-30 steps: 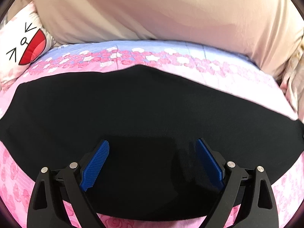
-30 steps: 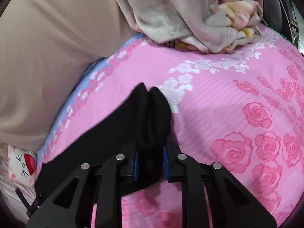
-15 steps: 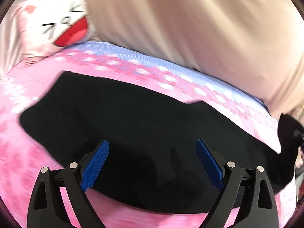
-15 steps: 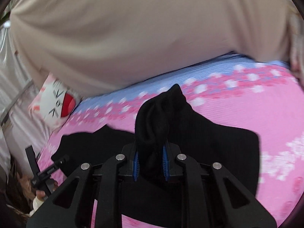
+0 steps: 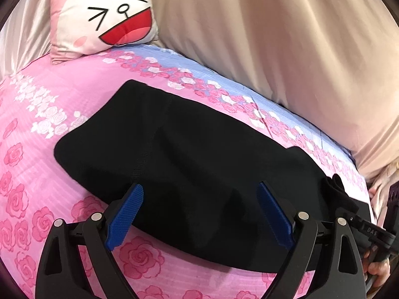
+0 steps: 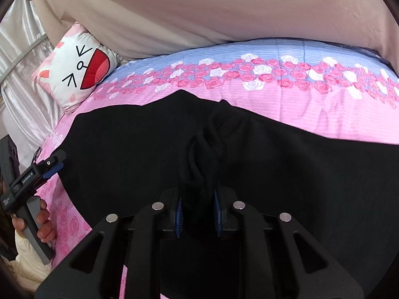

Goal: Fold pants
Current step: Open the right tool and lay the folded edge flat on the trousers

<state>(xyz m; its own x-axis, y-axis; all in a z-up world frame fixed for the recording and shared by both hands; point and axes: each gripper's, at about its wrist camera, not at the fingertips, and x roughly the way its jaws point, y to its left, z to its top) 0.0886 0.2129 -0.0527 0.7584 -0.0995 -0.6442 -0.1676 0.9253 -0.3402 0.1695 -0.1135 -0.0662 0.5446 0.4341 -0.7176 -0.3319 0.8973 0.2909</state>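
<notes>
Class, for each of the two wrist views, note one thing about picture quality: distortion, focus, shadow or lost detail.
Left wrist view: fisheye bends the bedspread into a dome, dark vignette in the corners; the open left gripper casts soft shadows on the black pants.
Right wrist view: the same bulging; the pants' folds almost vanish into flat black where the right gripper pinches them; the cartoon pillow is sharp.

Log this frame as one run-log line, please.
stage: mid-fold | right tongs: shut on bunched end of black pants | left tongs: open, over pants, gripping nothing | surface: pink floral bedspread
</notes>
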